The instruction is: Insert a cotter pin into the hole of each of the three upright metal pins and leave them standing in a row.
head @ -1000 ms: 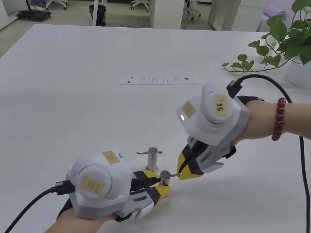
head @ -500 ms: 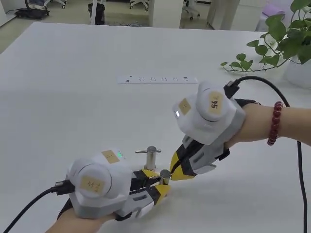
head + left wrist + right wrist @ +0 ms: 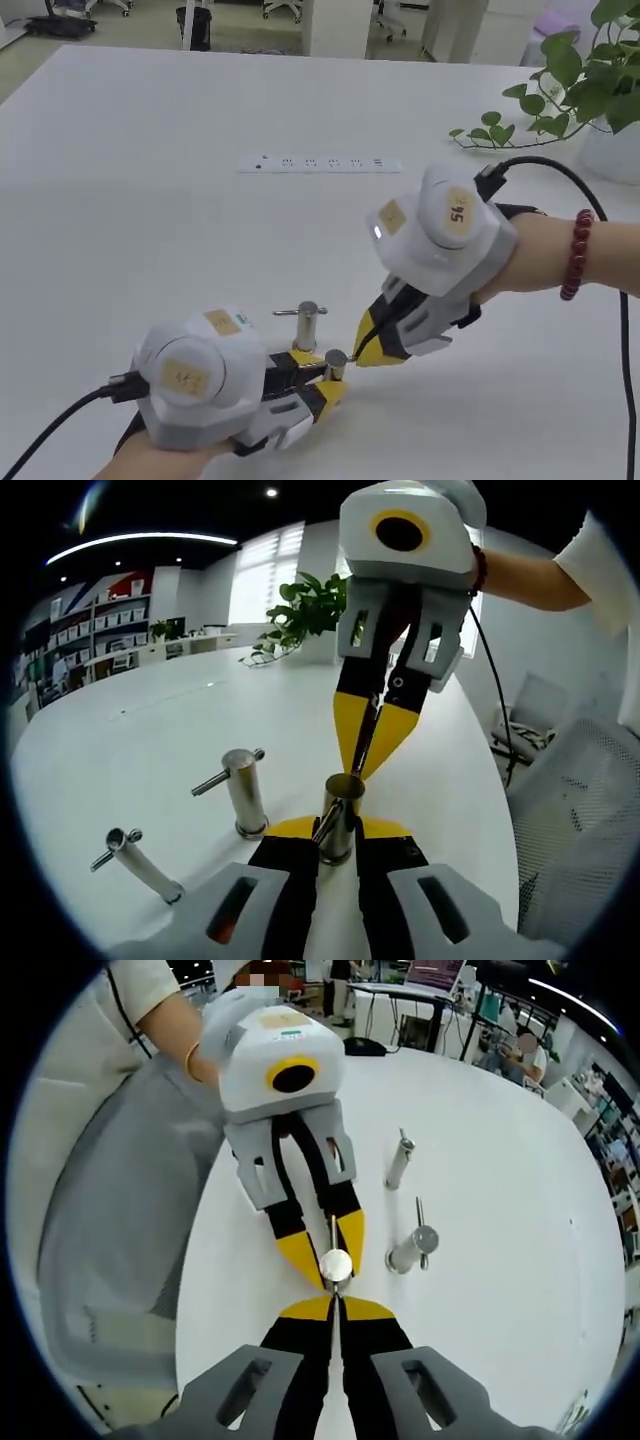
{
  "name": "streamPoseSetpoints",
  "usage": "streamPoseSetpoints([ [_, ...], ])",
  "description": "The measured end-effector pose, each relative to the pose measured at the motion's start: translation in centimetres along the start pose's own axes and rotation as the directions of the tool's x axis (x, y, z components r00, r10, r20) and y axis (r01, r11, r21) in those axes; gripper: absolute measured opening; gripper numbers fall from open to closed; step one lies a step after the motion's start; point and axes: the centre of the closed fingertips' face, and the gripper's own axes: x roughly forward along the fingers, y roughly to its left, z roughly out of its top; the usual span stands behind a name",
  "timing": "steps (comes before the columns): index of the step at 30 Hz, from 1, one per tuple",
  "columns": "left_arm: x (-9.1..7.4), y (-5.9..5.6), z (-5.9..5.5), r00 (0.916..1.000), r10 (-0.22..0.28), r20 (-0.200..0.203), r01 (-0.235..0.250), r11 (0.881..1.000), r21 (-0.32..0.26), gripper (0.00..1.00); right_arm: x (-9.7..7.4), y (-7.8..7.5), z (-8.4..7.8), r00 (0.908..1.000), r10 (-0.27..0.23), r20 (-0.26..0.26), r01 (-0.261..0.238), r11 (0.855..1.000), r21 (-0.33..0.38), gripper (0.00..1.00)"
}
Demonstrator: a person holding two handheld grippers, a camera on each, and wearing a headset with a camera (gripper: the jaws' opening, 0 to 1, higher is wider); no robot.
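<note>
Firmly clenched on an upright metal pin point(image 3: 340, 815), the fingers of the left gripper point(image 3: 338, 832) hold it on the counter point(image 3: 150, 730); the right gripper point(image 3: 336, 1305) fingers pinch a cotter pin point(image 3: 366, 735) at its head, two fitted pins point(image 3: 245, 792) beside the left fingers

We see the power strip point(image 3: 320, 163) mid-table point(image 3: 120, 230), the plant point(image 3: 575, 75) at the far right. Near us one metal pin point(image 3: 335, 362) stands in the left gripper's point(image 3: 325, 376) jaws, another pin point(image 3: 307, 326) just behind it; the cotter pin point(image 3: 366, 735) in the right gripper point(image 3: 363, 352) lies at its right.
</note>
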Motion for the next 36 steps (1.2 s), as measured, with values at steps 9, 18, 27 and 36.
streamPoseSetpoints([
  [9,0.1,0.0,-0.1,1.0,-0.005,0.002,0.005,1.0,-0.011,0.12,0.1,-0.1,0.1,1.0,0.001,0.002,-0.001,1.0,0.009,0.04],
  [18,-0.3,0.1,-0.8,0.999,0.016,-0.042,-0.016,1.0,0.011,0.14,0.0,-0.3,1.0,0.9971,-0.03,0.07,0.023,0.996,0.086,0.22],
  [27,-1.4,0.4,-1.1,0.9975,0.035,-0.061,-0.034,0.999,0.017,0.23,0.9,-0.1,2.0,0.9828,-0.065,0.173,0.042,0.99,0.133,0.23],
  [36,-2.0,0.3,-1.1,0.9968,0.045,-0.066,-0.044,0.999,0.016,0.27,1.6,-0.3,2.0,0.9707,-0.08,0.227,0.045,0.986,0.158,0.19],
])
